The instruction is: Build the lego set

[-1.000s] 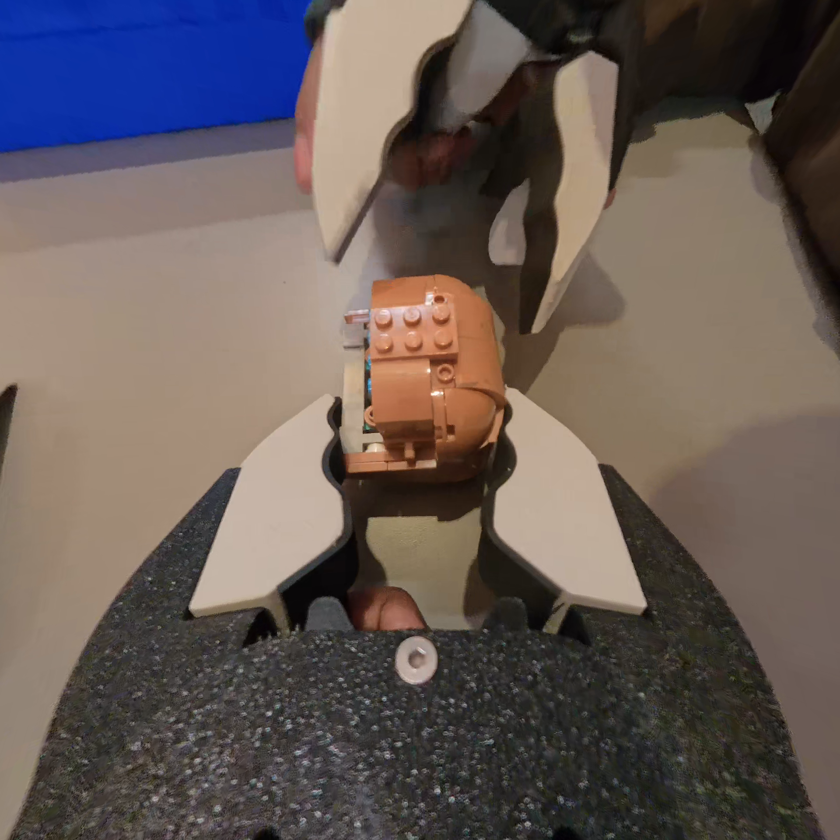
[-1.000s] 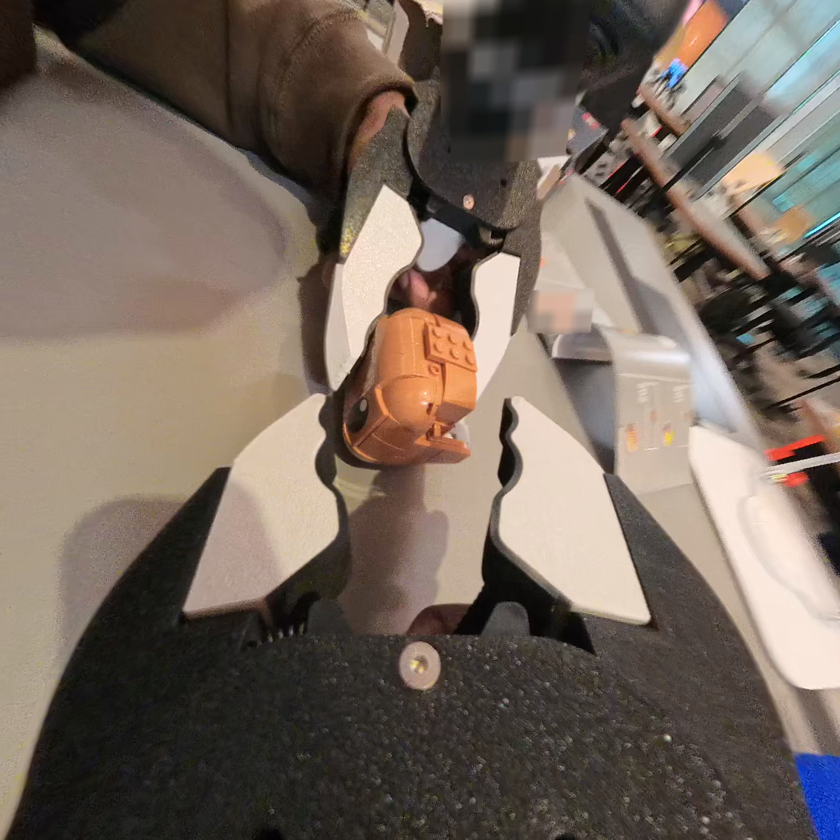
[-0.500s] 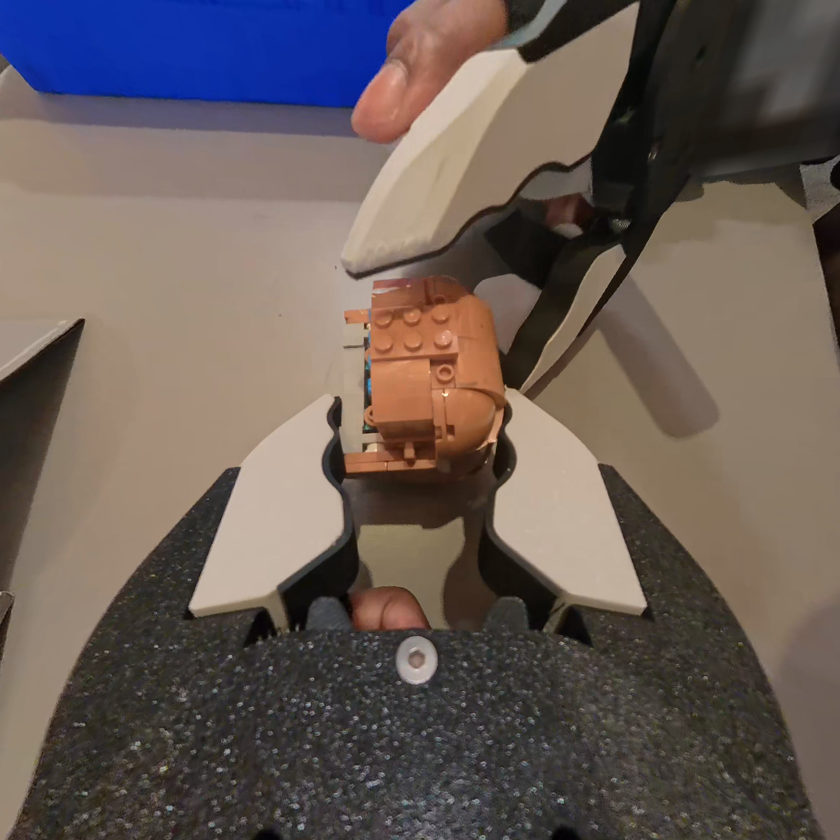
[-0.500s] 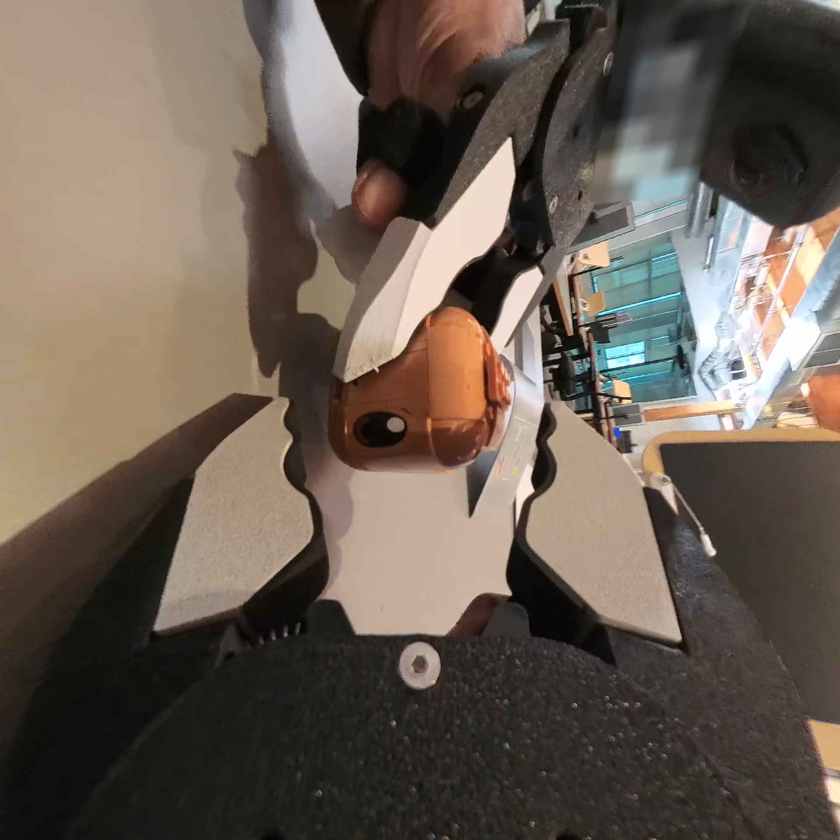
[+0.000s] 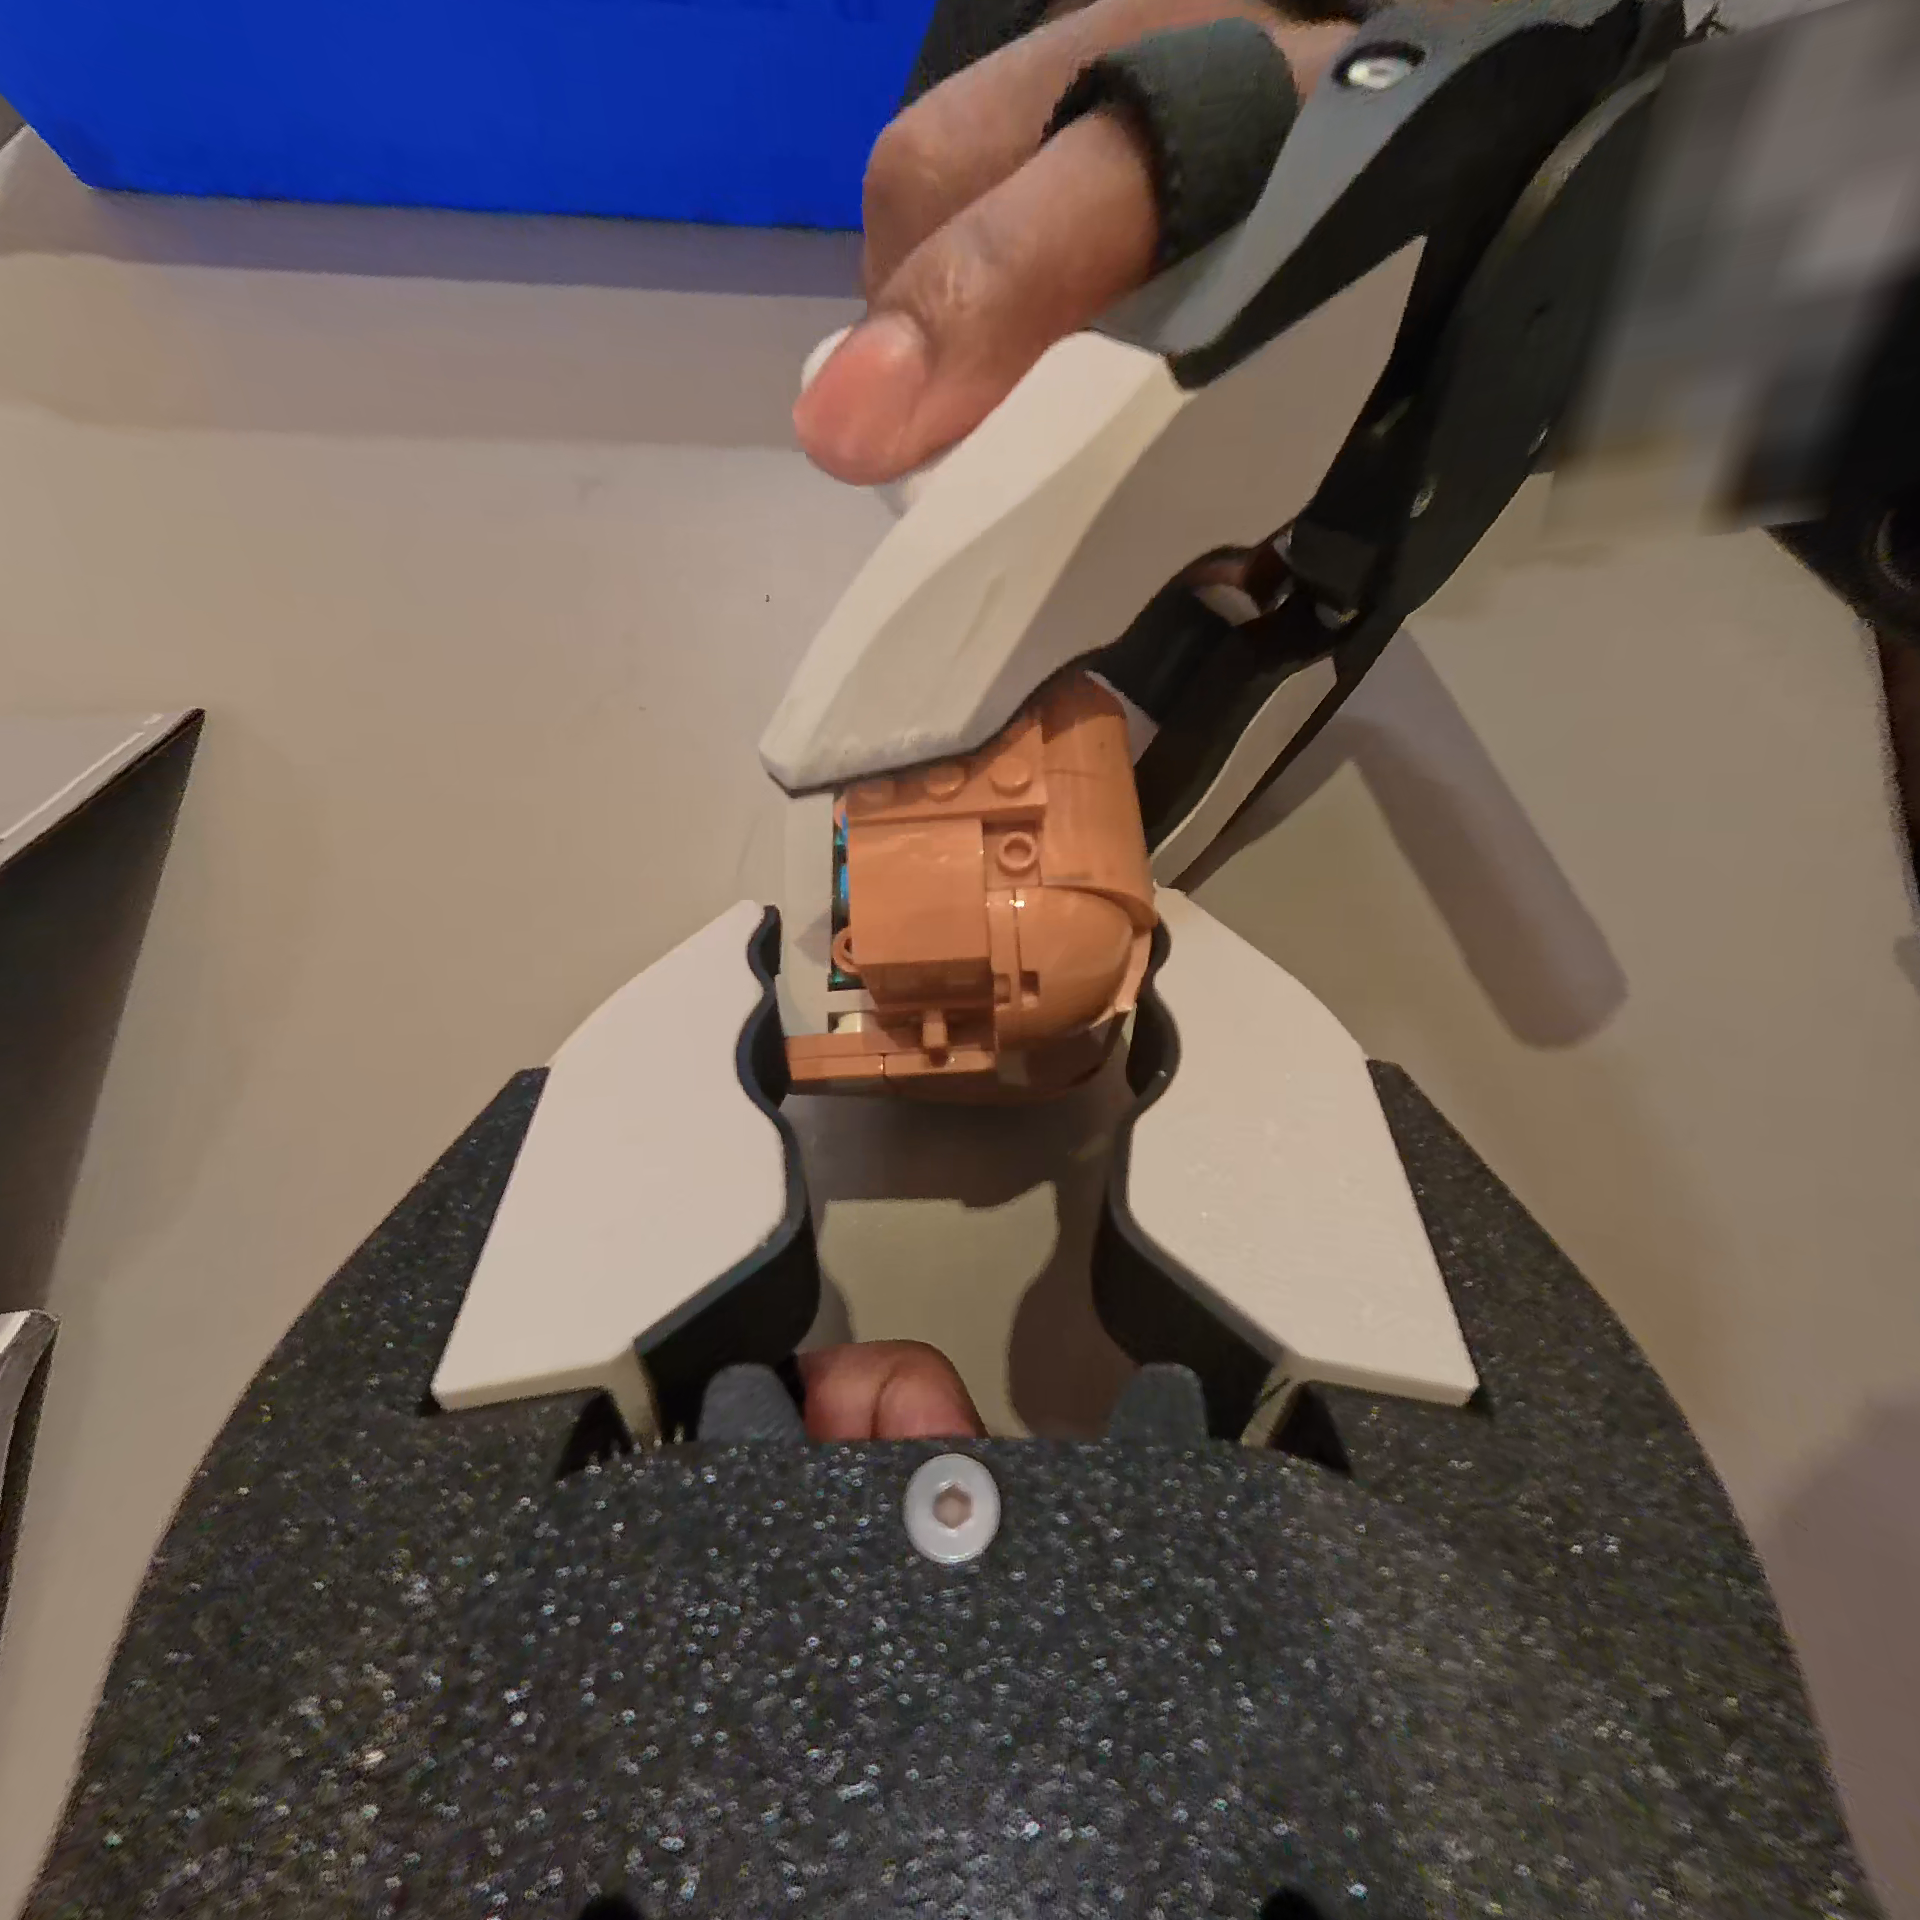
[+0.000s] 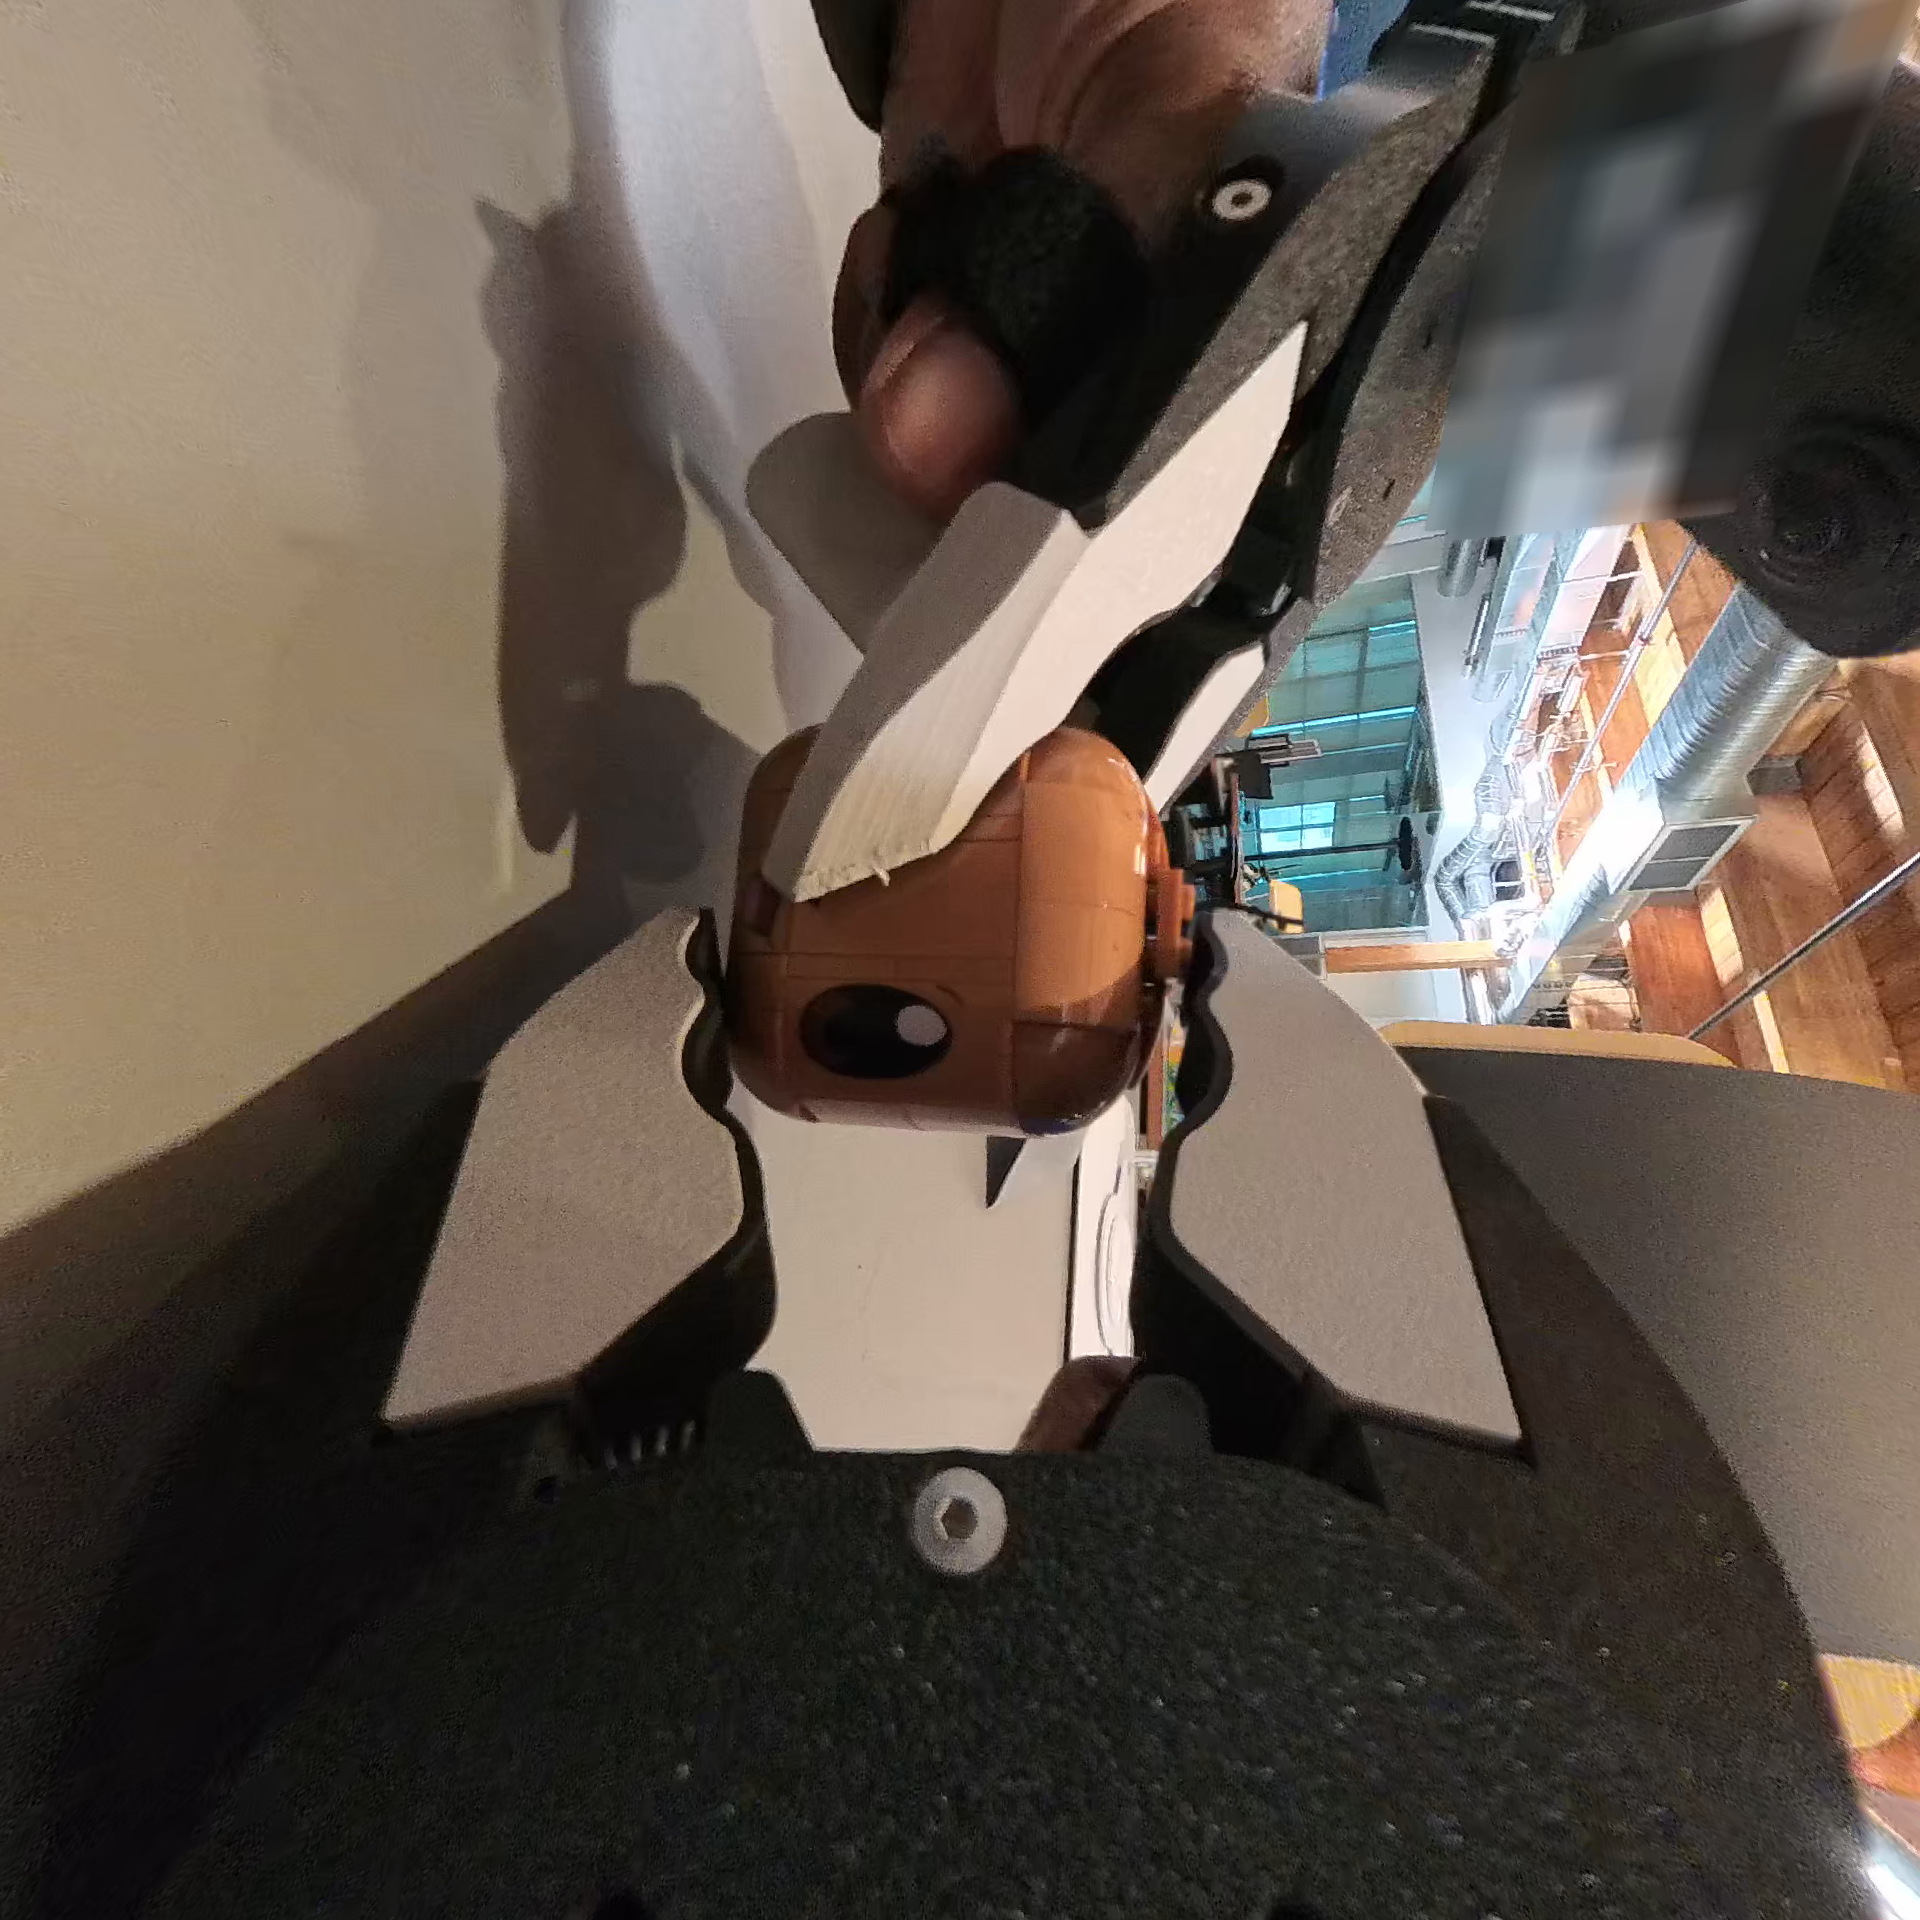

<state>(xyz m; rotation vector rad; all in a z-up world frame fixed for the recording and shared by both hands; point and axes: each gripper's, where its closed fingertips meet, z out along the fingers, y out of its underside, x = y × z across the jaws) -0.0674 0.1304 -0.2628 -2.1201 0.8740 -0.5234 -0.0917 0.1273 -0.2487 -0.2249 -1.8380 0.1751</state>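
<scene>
Between the fingertips of the left gripper, well above the beige worktop: lego build, a rounded brown block with studs on its upper face, clamped on both flanks and held off the surface; seen from the right wrist view as a smooth brown face with one dark eye. Right gripper brought in from the far right and turned crosswise to the left one; drawn in against two other sides of the same build, one finger lying over the studs, pinching it as far as can be seen.

Judged to be a mid-build handover or re-grip rather than the adding of a brick; no loose brick visible in either gripper. Next move, by that reading: firm hold by the right gripper first; then gentle release by the left, without twisting, so as not to pop off the small side pieces; studded face kept free for whatever comes next.

Around: blue bin at the far edge of the worktop; grey box flap at the left; a person's thumb resting on the right gripper's upper finger. Little room between the four crossed fingers; rounded, glossy surfaces likely to slip under an uneven squeeze; nothing else near enough to obstruct.
</scene>
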